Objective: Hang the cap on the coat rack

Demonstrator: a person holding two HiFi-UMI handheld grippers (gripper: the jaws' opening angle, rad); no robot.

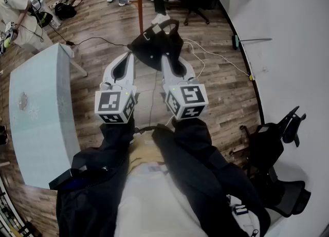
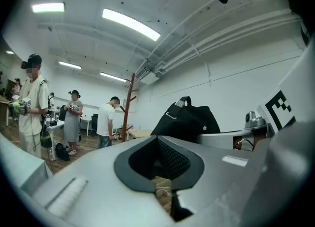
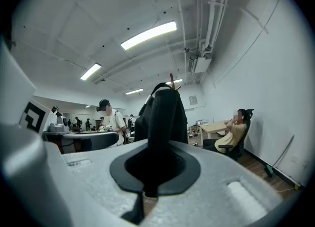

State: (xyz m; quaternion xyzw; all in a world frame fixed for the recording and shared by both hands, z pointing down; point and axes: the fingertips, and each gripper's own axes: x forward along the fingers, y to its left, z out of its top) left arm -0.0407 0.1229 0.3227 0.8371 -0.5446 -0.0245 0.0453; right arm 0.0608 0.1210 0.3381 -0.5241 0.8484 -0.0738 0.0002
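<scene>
The black fabric cap [image 1: 157, 43] is held off the wood-plank floor [image 1: 216, 84] by the right gripper [image 1: 165, 56]. Its jaws are closed tight on a fold of the cap's edge, which is seen in the right gripper view [image 3: 150, 164] as a dark strip rising from between the pads. The left gripper [image 1: 129, 55] is carried just left of the cap. Its jaws are drawn together with nothing gripped; only floor is seen through the slit in the left gripper view [image 2: 160, 159].

The pick-up can be judged complete, and the hanging is not yet done. The reddish-brown wooden coat rack [image 1: 140, 2] stands farther off, beyond the cap, and its pegs [image 2: 129, 100] are bare on the side that is shown. The cap has yet to be brought up to a peg, hooked over it and let go.

No brand or readable writing is made out. Only black-and-white square markers are borne by the gripper cubes [image 1: 186, 101]. A pale mark near the cap's metal buckle [image 2: 173, 115] may be a logo, but it is too small to read.
</scene>
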